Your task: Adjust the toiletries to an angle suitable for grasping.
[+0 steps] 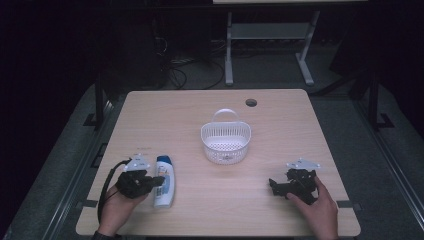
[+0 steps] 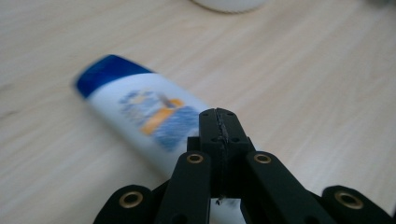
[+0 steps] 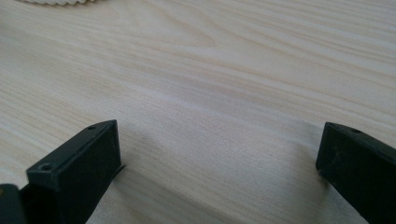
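The white plastic shampoo bottle with a blue cap (image 1: 164, 180) lies on the desk (image 1: 215, 210), near the white basket (image 1: 225, 142); probably light, stiff, slippery; grip mid-body; left gripper (image 2: 219, 122) jaws closed, empty; right gripper (image 3: 219, 154) jaws wide, empty.

Bottle (image 2: 135, 109) blurred in left gripper view; label print unreadable, lower end hidden behind closed jaws of left gripper (image 2: 219, 128). Basket (image 3: 56, 2) cut by top edge in right gripper view, rim only. Bottle label too small to read in high view.
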The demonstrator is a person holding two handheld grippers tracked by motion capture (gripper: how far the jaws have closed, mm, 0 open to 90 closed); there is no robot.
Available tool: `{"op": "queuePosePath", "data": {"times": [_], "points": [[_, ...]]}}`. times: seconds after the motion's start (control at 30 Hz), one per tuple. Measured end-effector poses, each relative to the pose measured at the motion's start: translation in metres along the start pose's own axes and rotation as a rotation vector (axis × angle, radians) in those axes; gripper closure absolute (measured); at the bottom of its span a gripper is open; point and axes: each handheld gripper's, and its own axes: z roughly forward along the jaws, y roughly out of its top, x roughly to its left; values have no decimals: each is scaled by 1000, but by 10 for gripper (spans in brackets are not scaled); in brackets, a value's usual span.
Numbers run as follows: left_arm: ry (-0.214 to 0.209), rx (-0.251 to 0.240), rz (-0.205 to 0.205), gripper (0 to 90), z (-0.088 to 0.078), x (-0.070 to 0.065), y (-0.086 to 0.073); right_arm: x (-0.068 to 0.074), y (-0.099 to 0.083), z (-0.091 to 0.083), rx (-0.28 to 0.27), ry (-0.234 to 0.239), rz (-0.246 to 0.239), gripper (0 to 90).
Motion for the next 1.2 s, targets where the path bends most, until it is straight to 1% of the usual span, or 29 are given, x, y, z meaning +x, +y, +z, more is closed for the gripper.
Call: {"op": "queuePosePath", "data": {"times": [0.03,0.1,0.17,0.2,0.23,0.27,0.3,0.37,0.4,0.43,0.53,0.6,0.63,0.67,0.77,0.8,0.97,1.03,1.07,1.2], "points": [[0,0,0,899,0,0,0,0,0,0,0,0,0,0],[37,-9,-20,899,-5,12,-2,0,0,0,0,0,0,0],[62,-17,-42,900,-7,23,-5,0,0,0,0,0,0,0],[80,-22,-58,899,-7,34,-8,0,0,0,0,0,0,0],[80,-22,-58,899,-7,34,-8,0,0,0,0,0,0,0],[88,-28,-59,899,-7,41,-9,0,0,0,0,0,0,0],[93,-33,-65,900,-7,44,-11,0,0,0,0,0,0,0],[108,-36,-87,900,-6,54,-14,0,0,0,0,0,0,0],[123,-37,-100,900,-4,61,-16,0,0,0,0,0,0,0],[123,-37,-100,900,-4,61,-16,0,0,0,0,0,0,0],[148,-42,-115,900,-1,73,-17,0,0,0,0,0,1,0],[159,-31,-121,900,4,79,-17,0,0,0,0,0,0,0],[165,-27,-133,900,9,84,-16,0,0,0,0,0,1,0],[165,-27,-133,900,9,84,-16,0,0,0,0,0,1,0],[171,-13,-148,900,20,91,-15,0,0,0,0,0,1,0],[175,0,-145,900,25,93,-15,0,0,0,0,0,1,0],[172,16,-146,899,32,93,-13,0,0,0,0,0,0,0],[168,20,-143,900,35,91,-12,0,0,0,0,0,0,0],[168,30,-134,900,38,89,-9,0,0,0,0,0,0,0],[162,22,-128,900,42,87,-4,0,0,0,0,0,0,0]]}}
